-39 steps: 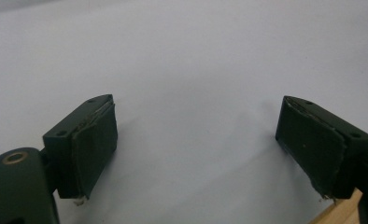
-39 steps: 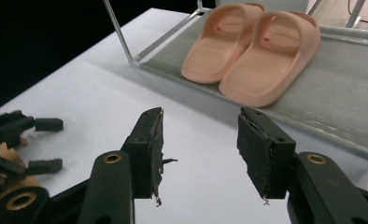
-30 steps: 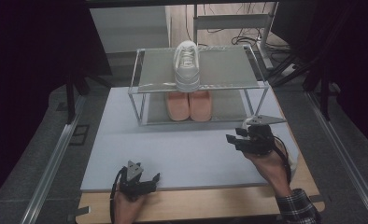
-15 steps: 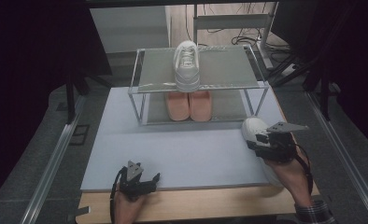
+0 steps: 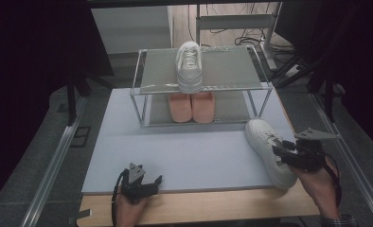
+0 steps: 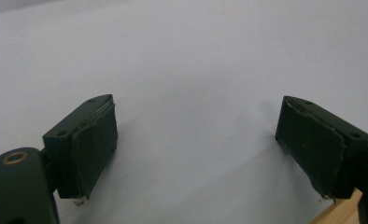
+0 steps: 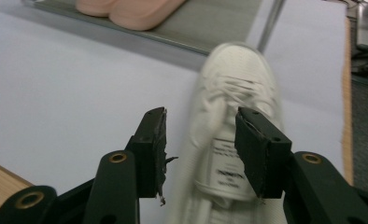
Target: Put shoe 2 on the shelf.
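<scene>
A white sneaker (image 5: 268, 150) lies on the grey-blue mat (image 5: 189, 151) at the right, toe toward the rack. My right gripper (image 5: 280, 152) hovers over its heel half. In the right gripper view the right gripper (image 7: 201, 126) is open: one jaw is over the mat beside the white sneaker (image 7: 229, 140), the other over its tongue, and neither pad presses on it. A second white sneaker (image 5: 189, 66) stands on the rack's top shelf. A pink pair (image 5: 191, 106) sits on the shelf below. My left gripper (image 5: 144, 178) rests open at the mat's front edge, and the left gripper (image 6: 196, 140) has nothing between its jaws.
The metal-framed two-shelf rack (image 5: 142, 90) stands at the mat's far side. A strip of wooden table (image 5: 213, 203) runs along the front. Aluminium rails (image 5: 52, 161) flank the table, with cables and stands on the floor behind.
My right gripper has moved right and back toward the person, uncovering the white sneaker on the mat. The left gripper has stayed put.
</scene>
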